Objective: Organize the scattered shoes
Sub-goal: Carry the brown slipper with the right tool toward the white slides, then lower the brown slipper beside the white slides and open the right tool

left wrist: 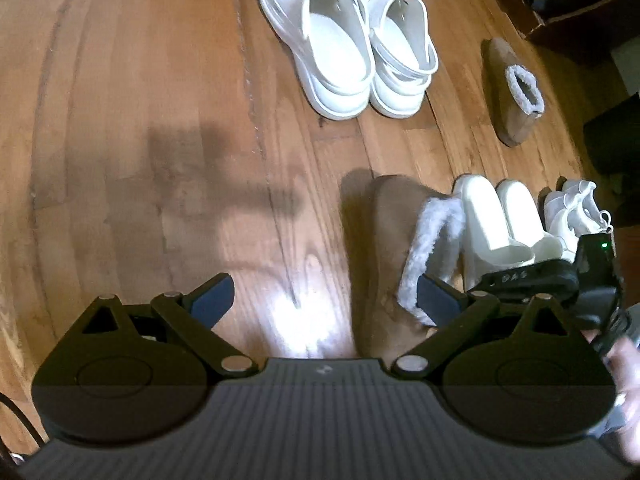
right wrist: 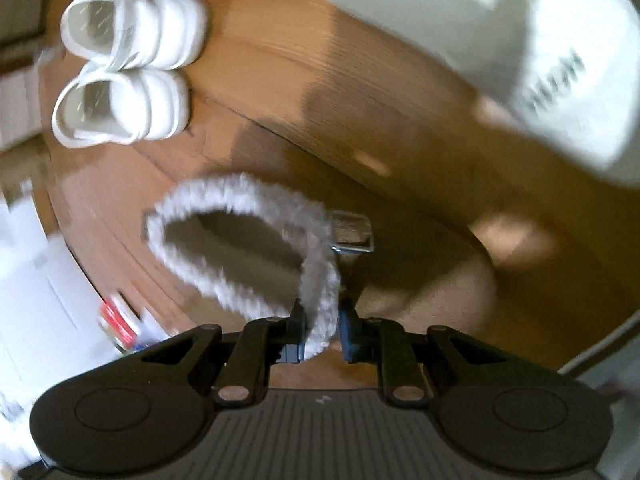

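Note:
My right gripper (right wrist: 323,320) is shut on the grey fur cuff (right wrist: 240,240) of a brown slipper boot (right wrist: 440,292), which hangs tilted just above the wooden floor. The same boot (left wrist: 384,240) shows in the left wrist view, beside my left gripper's right finger. My left gripper (left wrist: 324,298) stands open over bare floor with nothing between its fingers. The matching brown boot (left wrist: 516,88) lies alone at the right. A pair of white clogs (left wrist: 348,44) stands side by side farther off. Cream slides (left wrist: 500,216) and white sneakers (left wrist: 572,208) stand in a row beyond the held boot.
A dark piece of furniture with a cardboard box (left wrist: 560,0) stands at the far right, and a black object (left wrist: 612,140) sits below it. A person's hand (left wrist: 624,380) holds the right gripper's housing. A red and white item (right wrist: 120,320) lies by a white wall.

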Demonstrator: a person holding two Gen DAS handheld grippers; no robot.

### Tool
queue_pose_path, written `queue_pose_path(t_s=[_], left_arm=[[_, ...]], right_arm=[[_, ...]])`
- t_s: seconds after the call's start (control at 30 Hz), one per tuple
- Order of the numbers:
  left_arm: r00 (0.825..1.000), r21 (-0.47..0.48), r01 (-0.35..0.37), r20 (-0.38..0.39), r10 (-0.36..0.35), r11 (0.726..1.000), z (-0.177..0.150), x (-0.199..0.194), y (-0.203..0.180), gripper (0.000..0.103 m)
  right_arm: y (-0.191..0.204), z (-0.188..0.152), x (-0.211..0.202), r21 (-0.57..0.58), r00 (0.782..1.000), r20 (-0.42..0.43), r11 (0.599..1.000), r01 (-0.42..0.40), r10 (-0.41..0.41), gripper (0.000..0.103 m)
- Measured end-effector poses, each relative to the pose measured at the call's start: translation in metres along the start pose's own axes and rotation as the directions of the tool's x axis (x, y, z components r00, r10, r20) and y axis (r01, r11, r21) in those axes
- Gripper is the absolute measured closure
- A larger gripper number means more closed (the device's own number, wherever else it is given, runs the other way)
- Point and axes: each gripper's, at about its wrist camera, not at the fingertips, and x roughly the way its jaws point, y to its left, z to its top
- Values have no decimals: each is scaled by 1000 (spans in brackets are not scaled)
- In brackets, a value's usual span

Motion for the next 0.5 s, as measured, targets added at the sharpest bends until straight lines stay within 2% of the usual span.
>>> queue_pose_path(t_s=[0.07, 0.17, 0.3, 0.37, 0.43, 0.47, 0.5], left_arm=[[999, -36, 25, -44, -26, 999, 2, 14, 5, 4], [995, -58, 17, -99, -23, 998, 1, 33, 9, 4], [995, -65, -35, -93, 29, 997, -1, 44, 2, 4], [994, -63, -18, -105, 11, 998, 2, 49, -5, 4], [993, -56, 8, -120, -15, 998, 5, 54, -13, 4], [992, -56, 22, -122, -28, 998, 7, 56, -17, 4], [992, -65, 31, -119, -39, 997, 8, 57, -18, 4]], right_arm=[[6, -2, -2, -49, 998, 54, 998, 32, -29, 86], [4, 3, -15, -34, 995, 98, 999, 36, -32, 87], [-6, 15, -30, 55, 997, 75, 998, -17, 13, 87], [-10, 20, -35, 88, 997, 68, 995, -37, 31, 87], [-10, 22, -45, 77, 997, 81, 997, -7, 1, 86], [-10, 23, -50, 72, 996, 88, 997, 9, -16, 76], [-8, 24, -53, 50, 997, 75, 999, 13, -17, 55]])
